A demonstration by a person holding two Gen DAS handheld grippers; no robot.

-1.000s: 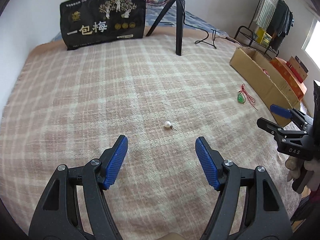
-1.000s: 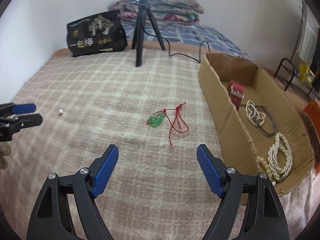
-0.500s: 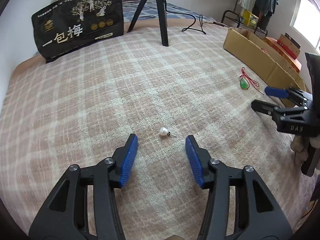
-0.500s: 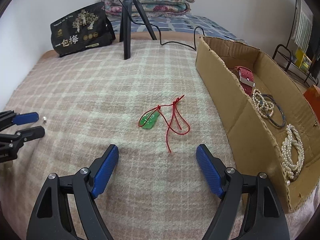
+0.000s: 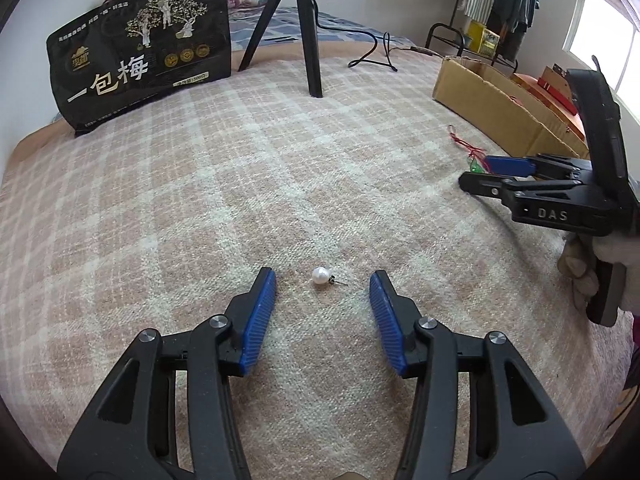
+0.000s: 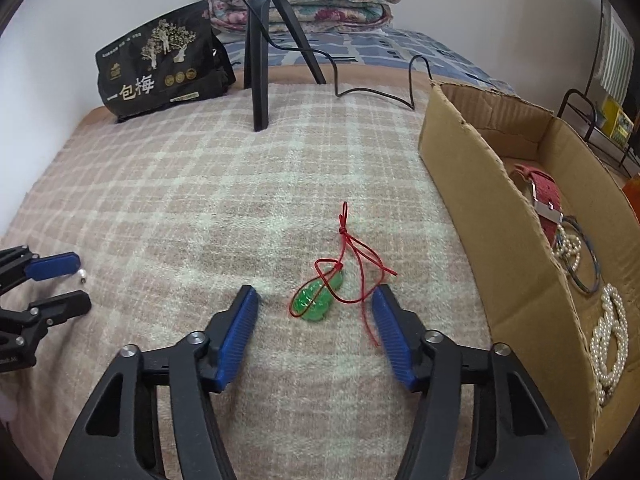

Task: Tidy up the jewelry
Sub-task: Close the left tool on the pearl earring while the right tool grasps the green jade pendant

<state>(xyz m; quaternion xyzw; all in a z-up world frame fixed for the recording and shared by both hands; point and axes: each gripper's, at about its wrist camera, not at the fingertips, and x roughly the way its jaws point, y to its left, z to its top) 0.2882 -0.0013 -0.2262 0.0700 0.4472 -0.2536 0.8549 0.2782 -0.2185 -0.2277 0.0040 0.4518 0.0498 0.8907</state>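
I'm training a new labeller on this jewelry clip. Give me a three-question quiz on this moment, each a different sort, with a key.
1. True or false: the pearl earring lies on the blanket between the left gripper's open fingers, untouched.
2. Multiple choice: what lies between the right gripper's fingers? A) a pearl necklace B) a green pendant on a red cord C) a red watch strap
3. Fill in: the pearl strands and the red strap already lie inside the ____.

Key: 1 true. 2 B, the green pendant; the jaws are closing and not yet touching it. 3 cardboard box.
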